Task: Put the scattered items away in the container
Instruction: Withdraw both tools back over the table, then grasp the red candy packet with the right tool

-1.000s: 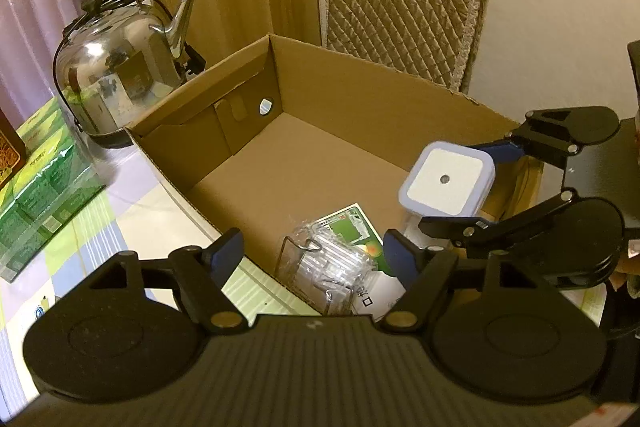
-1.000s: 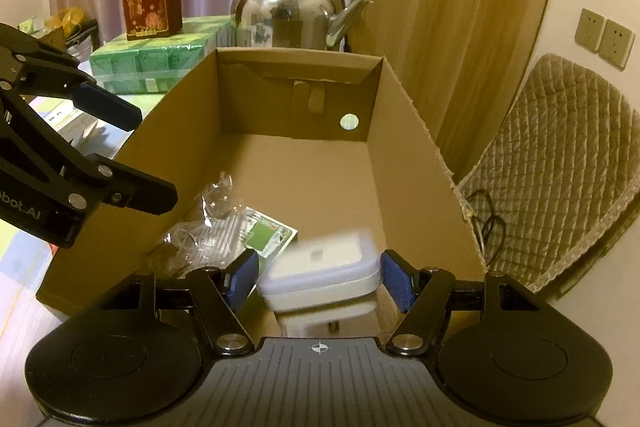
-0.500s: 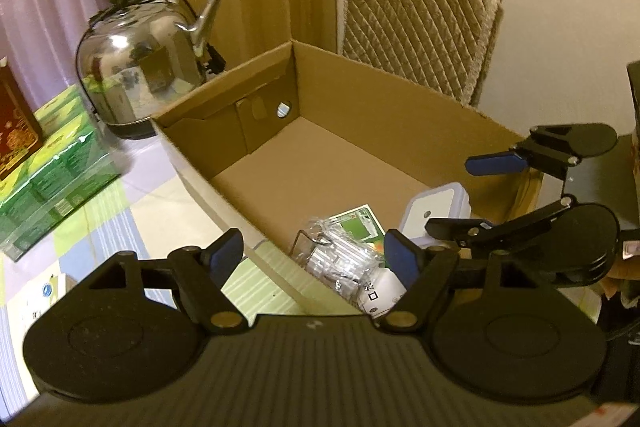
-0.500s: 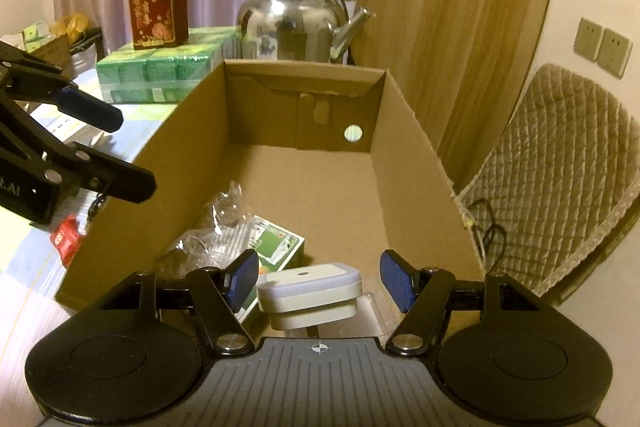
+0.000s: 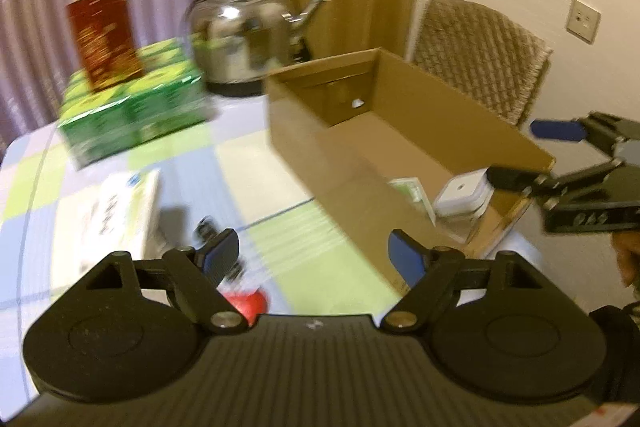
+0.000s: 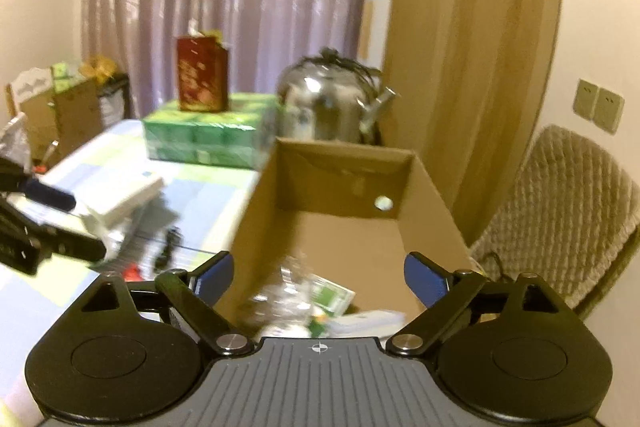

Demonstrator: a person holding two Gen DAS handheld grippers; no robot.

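Observation:
The open cardboard box (image 5: 312,155) (image 6: 256,223) holds a white square case (image 5: 462,197) (image 6: 368,321), a clear plastic bag (image 6: 280,291) and a green card (image 5: 408,187) (image 6: 332,295). My right gripper (image 6: 320,277) (image 5: 532,151) hovers above the box's near end; its jaws are opening and nothing is between them. My left gripper (image 5: 312,257) (image 6: 72,221) is over the table left of the box, jaws also opening and empty. On the cloth beside it lie a red item (image 5: 246,303) (image 6: 132,273), a small black item (image 5: 204,227) and a white packet (image 5: 116,211) (image 6: 124,199).
At the table's far side stand a steel kettle (image 5: 248,35) (image 6: 332,107) and green cartons (image 5: 132,107) (image 6: 208,135) with a red tin (image 5: 104,35) on top. A quilted chair (image 5: 480,55) (image 6: 560,211) stands behind the box. The view is motion-blurred.
The right gripper let go of the white case, which now lies in the box, then rose and drew back. The left gripper swung left, from over the box to over the table.

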